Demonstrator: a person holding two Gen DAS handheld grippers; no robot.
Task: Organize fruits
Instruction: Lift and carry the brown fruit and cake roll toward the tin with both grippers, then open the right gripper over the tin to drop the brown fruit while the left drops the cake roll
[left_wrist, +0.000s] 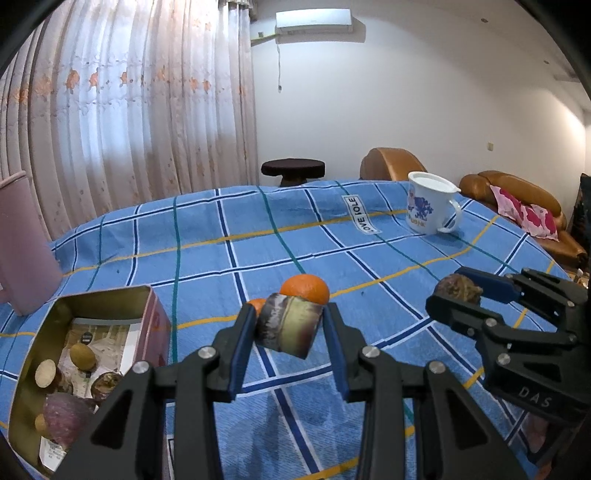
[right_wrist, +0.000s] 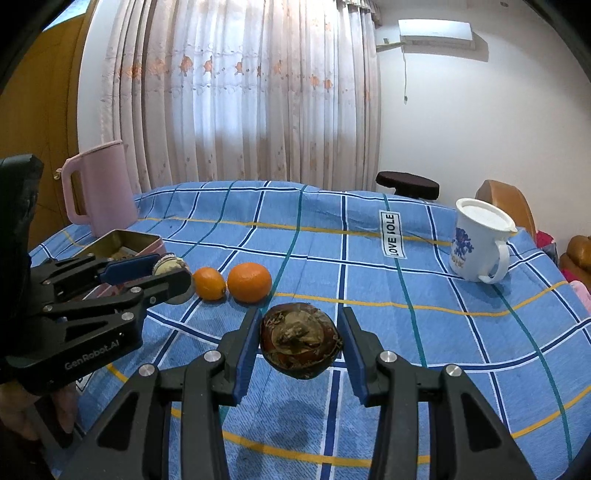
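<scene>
My left gripper (left_wrist: 290, 325) is shut on a mottled purple-green fruit (left_wrist: 288, 326), held above the blue checked cloth; the gripper also shows in the right wrist view (right_wrist: 173, 275). My right gripper (right_wrist: 301, 341) is shut on a dark brown round fruit (right_wrist: 301, 339), also seen in the left wrist view (left_wrist: 458, 288). Two oranges, a large one (right_wrist: 249, 282) and a small one (right_wrist: 209, 283), lie on the cloth between the grippers. An open tin box (left_wrist: 48, 325) at the left holds several fruits.
A white lidded mug (right_wrist: 476, 240) stands at the far right of the table. A pink jug (right_wrist: 99, 188) stands at the far left behind the tin. The blue checked cloth (right_wrist: 369, 280) covers the table. A sofa and stool stand beyond.
</scene>
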